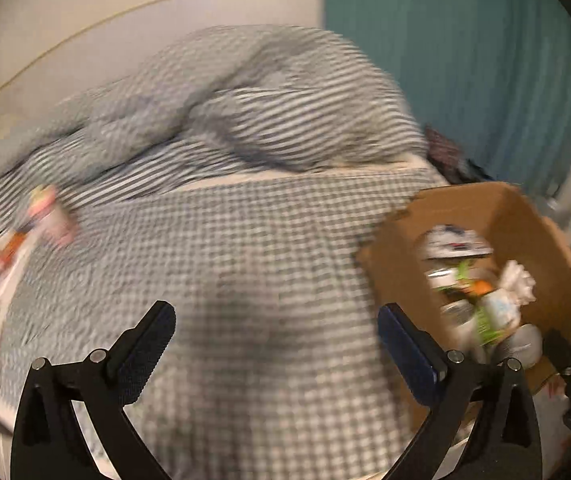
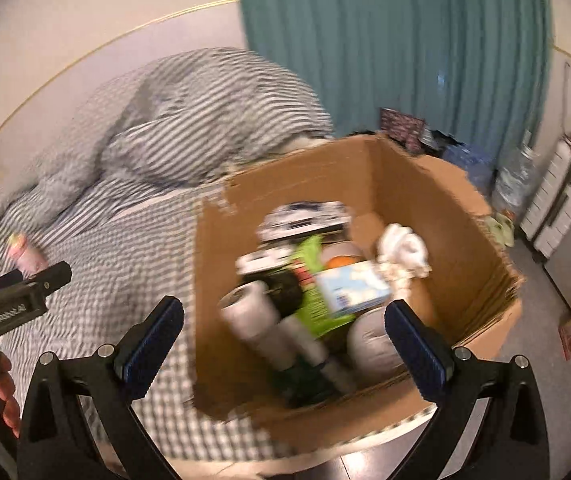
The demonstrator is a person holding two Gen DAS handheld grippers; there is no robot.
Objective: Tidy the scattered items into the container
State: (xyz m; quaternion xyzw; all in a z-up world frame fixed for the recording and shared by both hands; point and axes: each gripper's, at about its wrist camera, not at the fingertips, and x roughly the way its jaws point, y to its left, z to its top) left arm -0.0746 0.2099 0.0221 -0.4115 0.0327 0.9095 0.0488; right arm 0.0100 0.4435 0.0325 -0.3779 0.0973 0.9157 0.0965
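Open brown cardboard box (image 2: 445, 216) on the checked bedcover (image 1: 245, 248), well filled; both grippers, left (image 1: 277, 344) and right (image 2: 285, 344), wide, empty; blurred pink-capped item (image 1: 51, 216) remains outside, risking a mis-grasp.

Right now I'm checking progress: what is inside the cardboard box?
The cardboard box holds a white cloth, a pale blue packet, a green packet and grey tubes. Whatever lies beneath is covered.
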